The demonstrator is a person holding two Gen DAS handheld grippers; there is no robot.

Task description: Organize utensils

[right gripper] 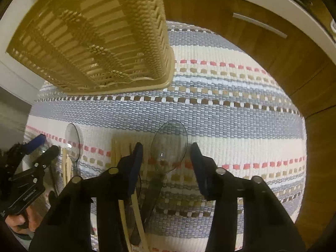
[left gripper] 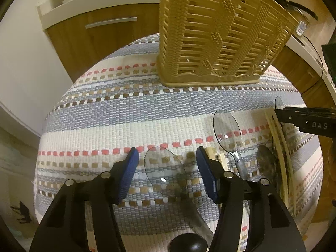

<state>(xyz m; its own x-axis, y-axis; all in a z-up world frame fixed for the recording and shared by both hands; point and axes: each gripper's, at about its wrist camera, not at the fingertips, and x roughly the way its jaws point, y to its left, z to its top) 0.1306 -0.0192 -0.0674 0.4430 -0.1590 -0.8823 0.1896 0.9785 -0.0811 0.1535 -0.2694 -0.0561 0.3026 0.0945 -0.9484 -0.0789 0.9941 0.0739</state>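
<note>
striped woven cloth (left gripper: 130,113) | wooden drawers (left gripper: 109,35) — metal handle (left gripper: 111,22) | white wall (left gripper: 27,63)

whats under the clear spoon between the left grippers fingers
Through the clear spoon between the open left gripper fingers, only the striped woven mat shows. Its handle end runs out of sight below the gripper.

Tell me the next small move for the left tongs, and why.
Probably lower and close on the clear spoon: the left tongs are open and its bowl lies between the pads on the striped mat. The utensil basket stands ahead.
</note>
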